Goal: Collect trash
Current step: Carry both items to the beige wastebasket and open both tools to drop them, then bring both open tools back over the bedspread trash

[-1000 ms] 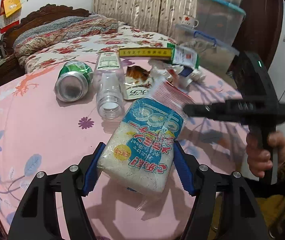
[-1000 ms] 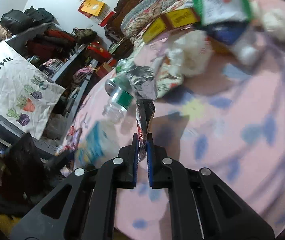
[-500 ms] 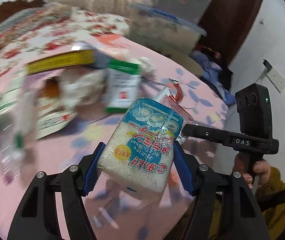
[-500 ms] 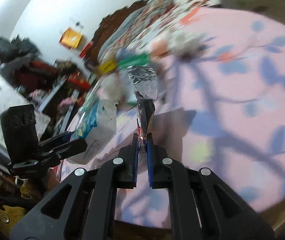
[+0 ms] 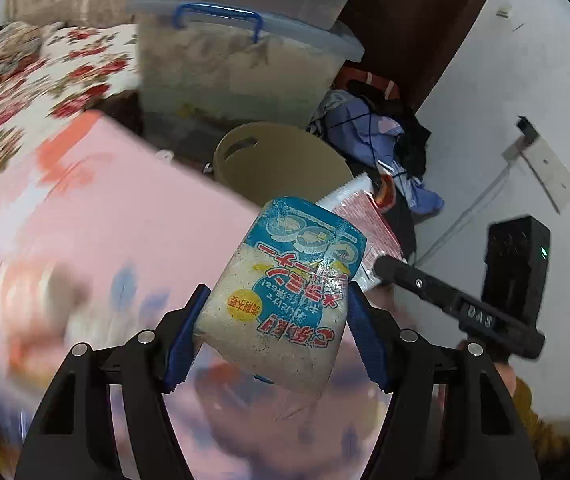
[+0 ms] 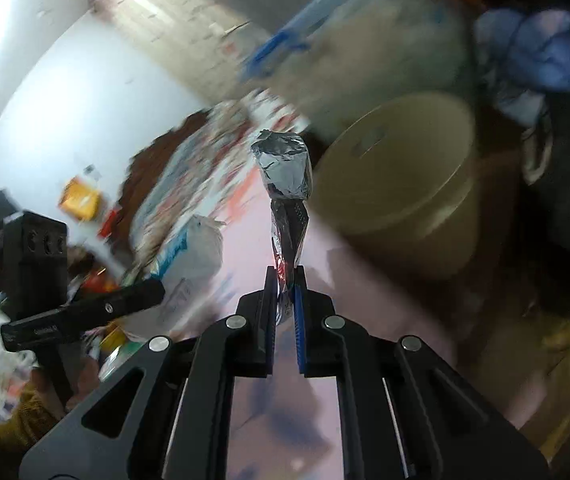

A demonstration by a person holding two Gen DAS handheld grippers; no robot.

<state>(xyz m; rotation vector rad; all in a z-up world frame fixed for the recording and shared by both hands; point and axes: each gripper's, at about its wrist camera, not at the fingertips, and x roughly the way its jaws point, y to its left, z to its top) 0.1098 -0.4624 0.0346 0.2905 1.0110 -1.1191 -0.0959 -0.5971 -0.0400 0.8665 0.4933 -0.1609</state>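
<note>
The left gripper [image 5: 277,332] is clamped across the middle of a blue-and-white bag of white grains [image 5: 285,300], its blue pads pressed into both sides; the bag hangs off the table, above the pink tablecloth's [image 5: 97,216] far edge, with the tan bin [image 5: 281,164] on the floor just beyond that edge. The right gripper [image 6: 285,284] is pinched tight on the tail of a silver foil wrapper [image 6: 285,184], which stands up from the jaws; in its view the bin [image 6: 401,184] sits just past the table edge, to the right of the wrapper.

The step in hand looks like carrying both pieces to the bin, so the thing is to get each one squarely over the mouth before letting go; the bag is heavy and floppy, so it should be brought well past the near rim and lowered close, or its sagging end may catch the rim and tip out; the wrapper is light and may flutter, so release it low inside the opening. The two grippers are near each other, so drop one piece, draw back, then the other. A red-and-white packet [image 5: 365,220] sits just behind the bag; whether it is held I cannot tell.
</note>
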